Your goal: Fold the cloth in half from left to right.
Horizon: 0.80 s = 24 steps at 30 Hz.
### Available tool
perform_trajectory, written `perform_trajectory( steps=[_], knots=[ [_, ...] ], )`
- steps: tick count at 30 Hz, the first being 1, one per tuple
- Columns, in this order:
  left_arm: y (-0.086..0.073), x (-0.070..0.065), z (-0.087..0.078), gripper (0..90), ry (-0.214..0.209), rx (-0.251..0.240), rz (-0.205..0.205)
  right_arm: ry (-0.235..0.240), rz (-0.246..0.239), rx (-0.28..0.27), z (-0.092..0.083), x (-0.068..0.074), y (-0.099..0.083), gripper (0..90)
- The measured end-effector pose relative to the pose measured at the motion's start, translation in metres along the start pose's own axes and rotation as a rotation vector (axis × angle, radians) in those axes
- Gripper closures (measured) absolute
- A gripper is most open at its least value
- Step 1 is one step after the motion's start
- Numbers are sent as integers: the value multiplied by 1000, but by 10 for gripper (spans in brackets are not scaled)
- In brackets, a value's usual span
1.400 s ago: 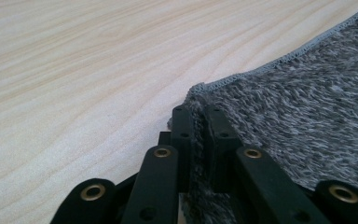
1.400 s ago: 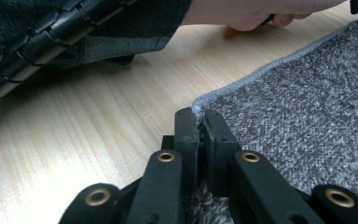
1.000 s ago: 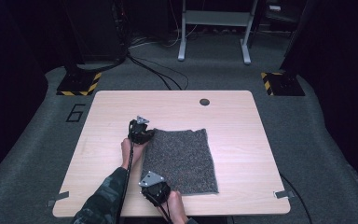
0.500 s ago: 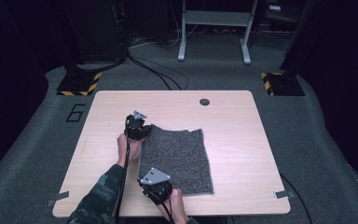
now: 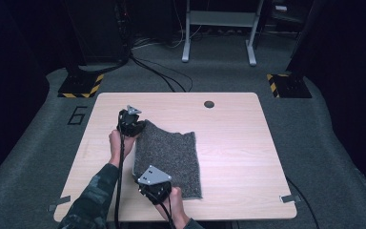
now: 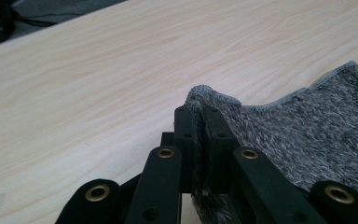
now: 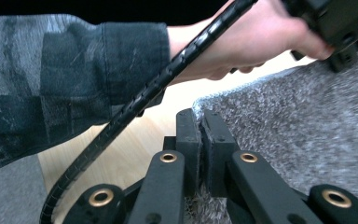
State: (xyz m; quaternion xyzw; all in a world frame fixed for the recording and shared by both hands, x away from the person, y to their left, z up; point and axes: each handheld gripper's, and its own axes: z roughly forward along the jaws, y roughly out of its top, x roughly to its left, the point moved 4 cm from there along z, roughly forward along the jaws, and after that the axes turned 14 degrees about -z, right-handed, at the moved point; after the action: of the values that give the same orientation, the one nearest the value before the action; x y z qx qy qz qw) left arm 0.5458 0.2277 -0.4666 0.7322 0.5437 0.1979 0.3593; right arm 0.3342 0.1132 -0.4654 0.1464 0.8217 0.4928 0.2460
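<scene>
Left claw (image 5: 132,125) and right claw (image 5: 156,187), each clamped on a corner of the grey towel (image 5: 171,155), should lift evenly together to fold it squarely across the counter (image 5: 248,143).

I see a light wooden table (image 5: 248,143) on grey carpet (image 5: 324,143), yellow-black striped floor plates (image 5: 81,86) far left and far right, a grey metal stand (image 5: 219,28) beyond, everything behind it dark.
</scene>
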Motion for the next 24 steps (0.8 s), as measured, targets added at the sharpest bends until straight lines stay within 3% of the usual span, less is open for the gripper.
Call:
perform_trajectory(
  steps=[2,8,15,24],
  knots=[
    [1,0,-1,852,27,8,25,-1,12,-8,-2,-1,0,867],
    [6,-1,0,850,13,22,2,1,35,-20,-4,-2,-6,867],
    [16,-20,4,848,-1,19,19,-22,62,-20,-19,-12,-16,866],
    [21,-46,18,846,-15,49,58,-50,85,30,-33,-20,-38,866]
  ],
)
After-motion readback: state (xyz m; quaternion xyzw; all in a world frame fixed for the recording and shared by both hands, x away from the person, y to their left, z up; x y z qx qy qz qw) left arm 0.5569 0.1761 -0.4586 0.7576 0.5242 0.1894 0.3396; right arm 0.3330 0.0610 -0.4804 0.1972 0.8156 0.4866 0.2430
